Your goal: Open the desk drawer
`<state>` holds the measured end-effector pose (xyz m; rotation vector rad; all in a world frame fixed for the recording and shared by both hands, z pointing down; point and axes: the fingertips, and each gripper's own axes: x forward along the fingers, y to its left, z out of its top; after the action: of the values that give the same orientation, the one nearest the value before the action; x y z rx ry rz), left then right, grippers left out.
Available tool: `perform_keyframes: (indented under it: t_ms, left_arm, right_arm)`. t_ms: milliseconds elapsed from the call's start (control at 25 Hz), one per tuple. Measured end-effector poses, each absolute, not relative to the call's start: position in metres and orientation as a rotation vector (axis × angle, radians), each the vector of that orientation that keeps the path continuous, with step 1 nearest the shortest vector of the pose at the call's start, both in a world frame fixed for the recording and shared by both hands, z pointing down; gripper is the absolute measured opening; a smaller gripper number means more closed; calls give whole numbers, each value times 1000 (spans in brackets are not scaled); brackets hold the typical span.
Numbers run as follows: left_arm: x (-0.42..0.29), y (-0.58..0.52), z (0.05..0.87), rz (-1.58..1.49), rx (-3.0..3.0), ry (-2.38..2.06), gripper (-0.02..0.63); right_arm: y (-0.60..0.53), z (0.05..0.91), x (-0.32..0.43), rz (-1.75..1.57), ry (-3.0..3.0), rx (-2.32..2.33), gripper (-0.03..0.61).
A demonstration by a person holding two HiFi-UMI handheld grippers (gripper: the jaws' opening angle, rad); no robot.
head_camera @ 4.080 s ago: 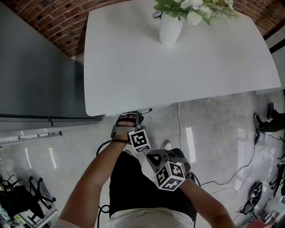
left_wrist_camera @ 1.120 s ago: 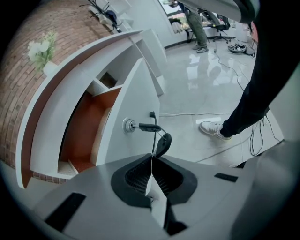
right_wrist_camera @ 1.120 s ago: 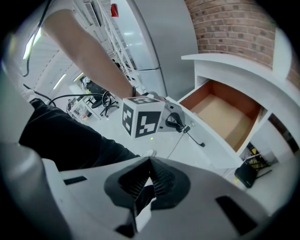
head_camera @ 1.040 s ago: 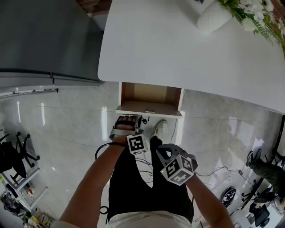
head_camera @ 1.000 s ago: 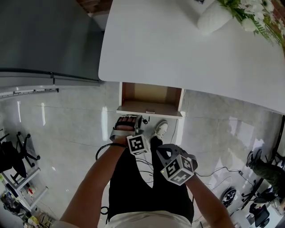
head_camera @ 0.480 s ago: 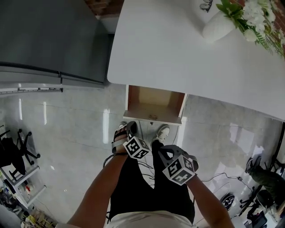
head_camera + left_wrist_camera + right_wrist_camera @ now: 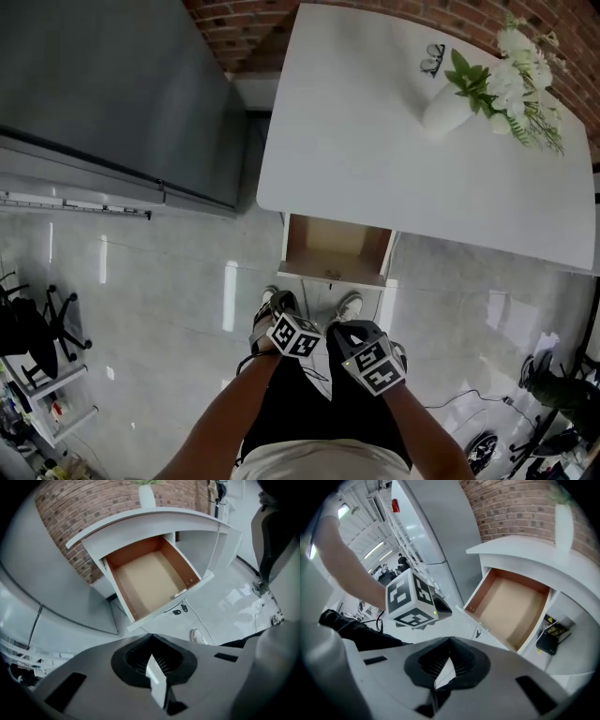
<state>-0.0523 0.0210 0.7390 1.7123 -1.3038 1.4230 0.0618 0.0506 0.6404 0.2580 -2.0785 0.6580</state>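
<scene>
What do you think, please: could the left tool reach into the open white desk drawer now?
Probably yes: the shut left tool hangs just before the open, brown-lined white drawer, and nothing stands between them.

A white desk carries a vase of flowers and a pair of glasses.

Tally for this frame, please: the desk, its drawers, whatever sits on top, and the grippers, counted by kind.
desk: 1
open drawer: 1
vase of flowers: 1
pair of glasses: 1
grippers: 2, left gripper and right gripper
Total: 6
</scene>
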Motion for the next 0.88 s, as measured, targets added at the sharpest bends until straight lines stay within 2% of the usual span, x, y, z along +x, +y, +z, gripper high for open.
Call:
perform_keyframes:
  t_ms: [880]
  left_arm:
    - [-80,1,617,1076,1498,-1370,8]
  right_arm:
    - [1,541,47,610,-2202,411,15]
